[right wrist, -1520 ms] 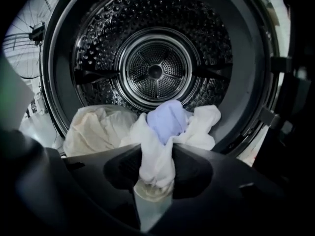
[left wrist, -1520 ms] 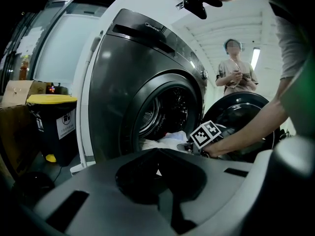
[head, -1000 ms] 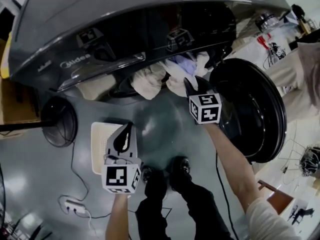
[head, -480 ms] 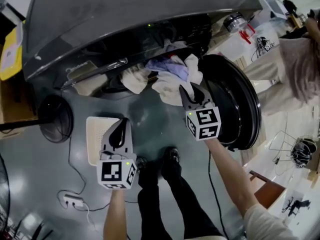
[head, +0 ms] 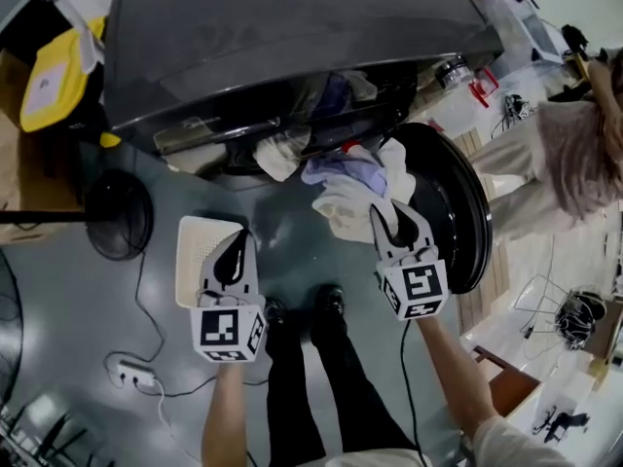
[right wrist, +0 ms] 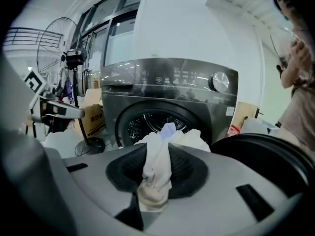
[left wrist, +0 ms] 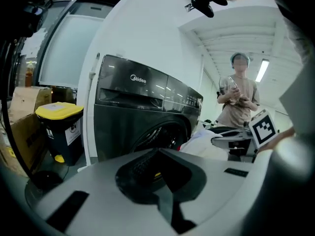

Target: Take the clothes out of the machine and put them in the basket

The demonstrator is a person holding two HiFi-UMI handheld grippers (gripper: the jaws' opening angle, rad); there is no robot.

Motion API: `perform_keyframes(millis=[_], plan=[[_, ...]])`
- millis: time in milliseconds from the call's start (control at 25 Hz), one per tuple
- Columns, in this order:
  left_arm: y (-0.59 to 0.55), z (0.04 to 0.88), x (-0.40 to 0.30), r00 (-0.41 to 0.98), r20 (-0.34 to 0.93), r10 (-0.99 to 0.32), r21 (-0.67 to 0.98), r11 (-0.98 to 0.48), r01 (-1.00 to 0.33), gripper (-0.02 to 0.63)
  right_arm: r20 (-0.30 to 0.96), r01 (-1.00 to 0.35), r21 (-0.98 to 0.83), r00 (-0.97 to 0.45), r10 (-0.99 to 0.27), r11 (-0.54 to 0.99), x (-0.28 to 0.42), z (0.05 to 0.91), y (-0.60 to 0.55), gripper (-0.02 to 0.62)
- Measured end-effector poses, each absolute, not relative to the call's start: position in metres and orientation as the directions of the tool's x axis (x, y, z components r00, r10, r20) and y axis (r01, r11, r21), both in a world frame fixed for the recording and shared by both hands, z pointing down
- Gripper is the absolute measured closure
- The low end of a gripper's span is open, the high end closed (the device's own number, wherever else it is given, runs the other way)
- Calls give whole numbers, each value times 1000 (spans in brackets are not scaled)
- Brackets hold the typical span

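The dark grey washing machine (head: 292, 37) stands ahead with its round door (head: 458, 212) swung open to the right. My right gripper (head: 389, 212) is shut on a bundle of white and lilac clothes (head: 350, 178) drawn out in front of the drum mouth. In the right gripper view a white cloth (right wrist: 157, 166) is pinched between the jaws, with the drum (right wrist: 142, 124) behind it. Another pale garment (head: 277, 154) hangs from the opening. My left gripper (head: 234, 256) is shut and empty, held over the white basket (head: 200, 251) on the floor.
A fan's black round base (head: 117, 212) stands left of the basket, and a yellow-lidded bin (head: 54, 76) beside the machine. A power strip (head: 131, 373) and cable lie on the floor. A person (head: 574, 154) stands beyond the open door. My feet (head: 302, 309) are between the grippers.
My right gripper has pulled back from the drum mouth towards me, bringing the clothes out with it. The left gripper has risen slightly above the basket.
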State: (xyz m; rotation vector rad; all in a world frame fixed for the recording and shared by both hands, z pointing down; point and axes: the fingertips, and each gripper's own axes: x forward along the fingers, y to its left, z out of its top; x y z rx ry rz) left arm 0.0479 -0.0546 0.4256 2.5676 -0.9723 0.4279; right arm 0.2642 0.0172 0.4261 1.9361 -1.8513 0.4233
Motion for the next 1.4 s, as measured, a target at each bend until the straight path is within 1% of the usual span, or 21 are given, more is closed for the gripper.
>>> perform_keyframes(millis=[280, 480, 720, 920, 1040, 1400], plan=[[-52, 403, 16, 660, 384, -646, 204, -638, -743, 588, 490, -988, 122, -25, -871, 97, 225, 395, 29, 488], [-44, 410, -51, 567, 411, -714, 187, -542, -819, 588, 481, -964, 98, -172, -860, 248, 151, 396, 19, 488], [-30, 423, -136, 445, 437, -782, 169, -415, -894, 588, 486, -908, 52, -340, -805, 415, 57, 413, 9, 488], [-11, 436, -201, 345, 462, -817, 160, -305, -939, 588, 508, -838, 9, -466, -725, 546, -24, 438, 5, 488], [0, 446, -229, 307, 476, -824, 157, -264, -952, 588, 522, -804, -16, -513, -681, 594, -64, 457, 7, 488], [8, 494, -257, 270, 501, -822, 176, -208, -962, 588, 564, -745, -70, -578, -590, 663, -136, 543, 3, 488]])
